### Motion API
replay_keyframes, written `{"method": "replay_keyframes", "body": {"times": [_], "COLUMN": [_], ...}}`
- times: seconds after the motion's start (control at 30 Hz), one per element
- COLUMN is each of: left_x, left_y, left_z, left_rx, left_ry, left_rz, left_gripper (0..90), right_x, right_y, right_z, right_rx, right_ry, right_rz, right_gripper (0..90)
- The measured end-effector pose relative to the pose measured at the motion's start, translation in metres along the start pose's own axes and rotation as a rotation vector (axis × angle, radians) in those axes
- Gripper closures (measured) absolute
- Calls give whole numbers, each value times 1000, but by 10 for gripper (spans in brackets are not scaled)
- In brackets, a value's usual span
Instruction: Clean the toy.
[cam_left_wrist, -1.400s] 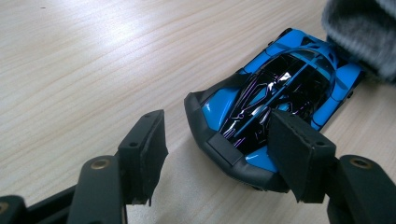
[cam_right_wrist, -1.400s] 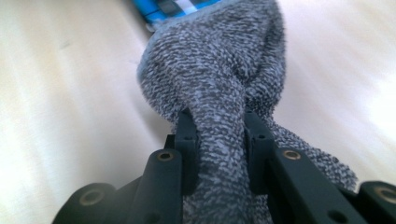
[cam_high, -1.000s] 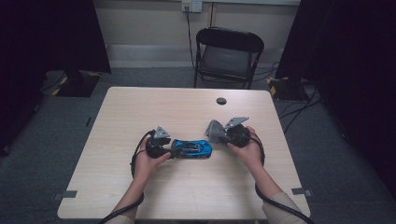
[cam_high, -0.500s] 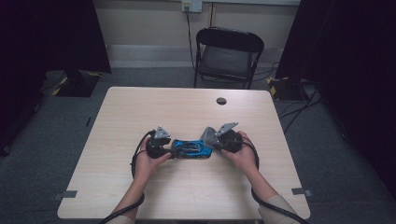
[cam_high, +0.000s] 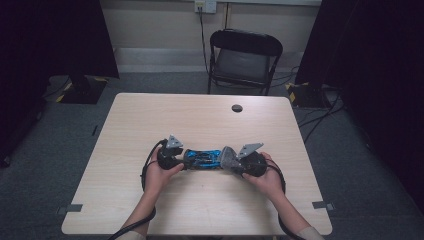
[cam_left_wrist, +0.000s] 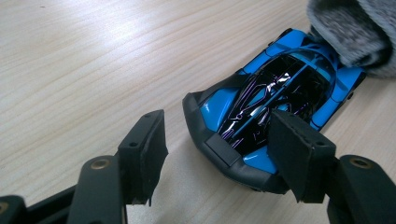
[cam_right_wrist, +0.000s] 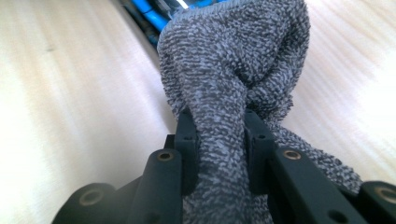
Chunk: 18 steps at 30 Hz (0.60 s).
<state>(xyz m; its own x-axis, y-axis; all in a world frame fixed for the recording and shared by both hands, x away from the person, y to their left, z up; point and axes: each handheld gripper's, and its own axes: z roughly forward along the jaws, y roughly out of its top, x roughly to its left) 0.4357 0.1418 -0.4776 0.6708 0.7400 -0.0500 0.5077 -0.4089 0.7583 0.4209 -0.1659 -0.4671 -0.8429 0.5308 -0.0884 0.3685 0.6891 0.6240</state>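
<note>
The blue toy car (cam_high: 202, 158) lies on the wooden table (cam_high: 200, 120), a little toward six o'clock from the table's middle in the high view, lengthwise between the two grippers. The left gripper (cam_high: 181, 160) sits at the car's nine o'clock end, held in the person's left hand (cam_high: 159, 172). In the left gripper view, the left gripper (cam_left_wrist: 224, 154) has its jaws spread apart around one end of the car (cam_left_wrist: 275, 107): the right-hand pad lies against the car's side at about four o'clock, while the left-hand pad stands clear of the body, with bare table between pad and car. So this claw brackets the car without clenching on it.

The right gripper (cam_high: 231, 161), in the right hand (cam_high: 270, 177), comes in from three o'clock. Its jaws are clenched on a grey cloth (cam_high: 228, 158), and in the right gripper view the right gripper (cam_right_wrist: 219, 140) pinches a fold of the cloth (cam_right_wrist: 233, 60) tight between both pads, the bunched fabric rising toward twelve o'clock. Blue bodywork of the car (cam_right_wrist: 149, 18) shows just beyond the cloth at eleven o'clock. In the left gripper view the cloth (cam_left_wrist: 355, 28) rests on the car's far end at about one o'clock, touching it.

A small dark round object (cam_high: 237, 108) lies on the table toward twelve o'clock, well apart from the car. A black chair (cam_high: 243, 57) stands behind the table's far edge
</note>
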Motion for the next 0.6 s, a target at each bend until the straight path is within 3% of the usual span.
{"method": "replay_keyframes", "body": {"times": [0.13,0.23,0.47,0.57,0.6], "left_x": [0,0,0,1,0], "left_y": [0,0,-1,-1,-1], "left_z": [0,0,1,1,1], "left_rx": [0,-3,-12,-12,-13], "left_ry": [4,-1,-3,1,-7], "left_rz": [3,-6,-4,11,-3], "left_gripper": [374,374,374,374,374], "right_x": [4,2,-29,-39,-41], "right_y": [-6,-6,9,16,19], "right_z": [-3,-7,-17,-10,-6], "right_rx": [-19,-22,-50,-47,-42], "right_ry": [23,3,-88,-117,-118], "right_rz": [11,17,90,109,112], "right_gripper": [728,728,727,727,727]}}
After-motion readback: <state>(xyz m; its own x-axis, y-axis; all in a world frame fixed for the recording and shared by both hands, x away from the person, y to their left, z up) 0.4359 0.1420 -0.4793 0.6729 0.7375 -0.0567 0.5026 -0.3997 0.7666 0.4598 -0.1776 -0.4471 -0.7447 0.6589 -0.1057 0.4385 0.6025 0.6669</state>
